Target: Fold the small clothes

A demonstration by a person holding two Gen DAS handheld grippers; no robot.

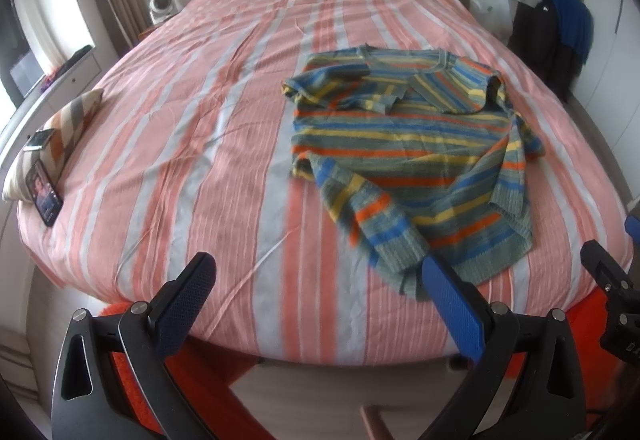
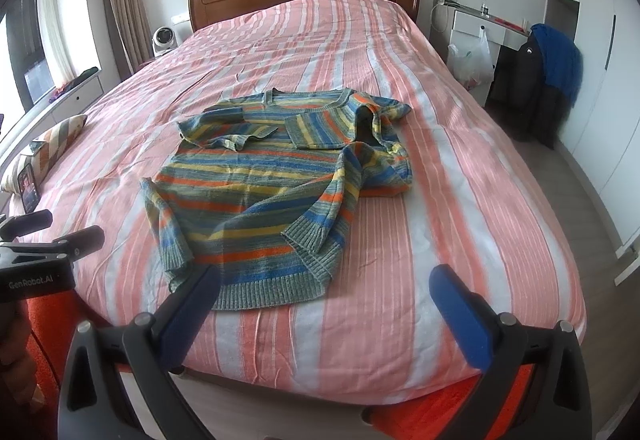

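Both our grippers, left [image 1: 316, 272] and right [image 2: 324, 284], hung at the bed's foot, fingers apart and empty, presumably poised for a grab. Beyond, the striped sweater [image 2: 276, 175] lay rumpled on the bed [image 2: 460, 199], sleeves crossed over its body.

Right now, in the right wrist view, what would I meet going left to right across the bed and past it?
Phone → striped pillow → striped sweater → white plastic bag → blue garment draped over dark clothes.

Bare bedspread [image 2: 460, 199] right of sweater [image 2: 256, 191], wide bare stretch left, pillow [image 1: 60, 131] and phone [image 1: 43, 195] at far-left edge
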